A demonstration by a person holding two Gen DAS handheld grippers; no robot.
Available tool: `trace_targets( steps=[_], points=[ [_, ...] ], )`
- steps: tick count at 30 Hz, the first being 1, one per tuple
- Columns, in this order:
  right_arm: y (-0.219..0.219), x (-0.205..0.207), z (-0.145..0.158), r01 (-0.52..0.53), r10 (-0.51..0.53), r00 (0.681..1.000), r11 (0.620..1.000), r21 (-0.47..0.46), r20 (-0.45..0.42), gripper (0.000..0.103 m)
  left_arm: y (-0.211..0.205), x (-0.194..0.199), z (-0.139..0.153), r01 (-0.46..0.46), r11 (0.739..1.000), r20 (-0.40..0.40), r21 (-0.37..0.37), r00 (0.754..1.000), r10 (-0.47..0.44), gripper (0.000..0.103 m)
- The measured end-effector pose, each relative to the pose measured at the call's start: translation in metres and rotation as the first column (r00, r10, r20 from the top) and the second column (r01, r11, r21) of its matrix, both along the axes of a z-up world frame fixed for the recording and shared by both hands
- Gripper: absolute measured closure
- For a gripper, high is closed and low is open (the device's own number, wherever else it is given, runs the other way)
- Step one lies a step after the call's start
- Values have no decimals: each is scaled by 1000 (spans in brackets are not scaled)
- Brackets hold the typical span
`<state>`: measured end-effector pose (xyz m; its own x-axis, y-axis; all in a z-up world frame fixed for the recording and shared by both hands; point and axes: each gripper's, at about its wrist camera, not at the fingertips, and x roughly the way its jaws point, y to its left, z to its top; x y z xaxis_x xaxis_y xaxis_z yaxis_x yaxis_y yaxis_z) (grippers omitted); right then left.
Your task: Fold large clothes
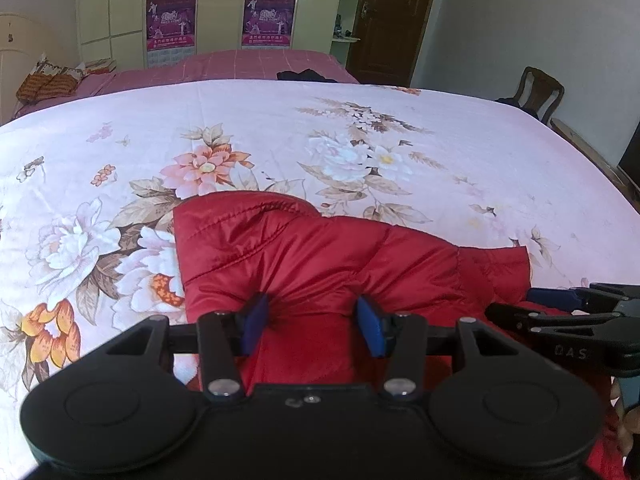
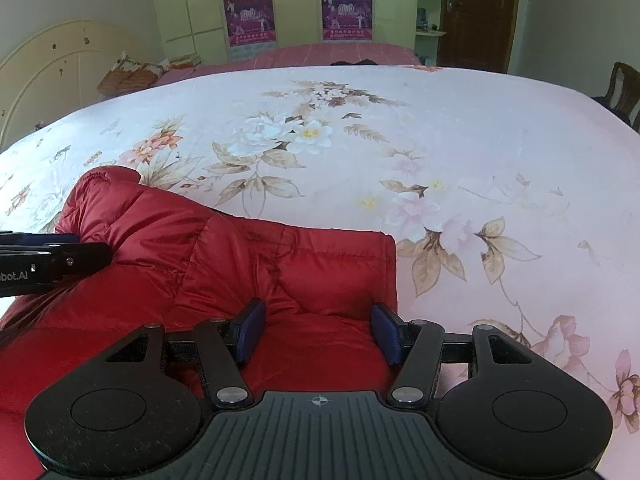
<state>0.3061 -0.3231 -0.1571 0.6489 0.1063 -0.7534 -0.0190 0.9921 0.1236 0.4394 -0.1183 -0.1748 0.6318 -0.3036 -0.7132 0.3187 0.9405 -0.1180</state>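
A red quilted jacket lies bunched on the floral bed cover near the front edge; it also shows in the right wrist view. My left gripper is open, its blue pads pressed into the jacket's fabric on either side of a puckered fold. My right gripper is open too, its pads resting on the jacket near its right-hand hem. The right gripper shows at the right edge of the left wrist view, and the left gripper shows at the left edge of the right wrist view.
The pink floral bed cover spreads wide beyond the jacket. A second bed with a red checked cover and a dark garment stands behind. A wooden chair stands at the right. Wardrobes and a door line the back wall.
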Motion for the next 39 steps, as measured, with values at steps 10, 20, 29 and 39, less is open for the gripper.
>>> trace_targets(
  steps=[10, 20, 29, 39],
  points=[
    [-4, -65, 57, -37, 33, 996, 998, 41, 87, 46, 29, -68, 40, 63, 994, 40, -94, 997, -59, 56],
    [14, -152, 49, -47, 46, 999, 998, 45, 26, 46, 37, -149, 25, 132, 986, -5, -106, 991, -133, 55],
    [6, -156, 16, -38, 50, 993, 992, 122, -102, 45, 36, -150, 3, 149, 987, -24, -63, 988, -151, 54],
    [-15, -151, 49, -16, 21, 1000, 982, 190, -23, 2, 54, -140, 34, 41, 991, -15, -127, 999, -44, 18]
  ],
)
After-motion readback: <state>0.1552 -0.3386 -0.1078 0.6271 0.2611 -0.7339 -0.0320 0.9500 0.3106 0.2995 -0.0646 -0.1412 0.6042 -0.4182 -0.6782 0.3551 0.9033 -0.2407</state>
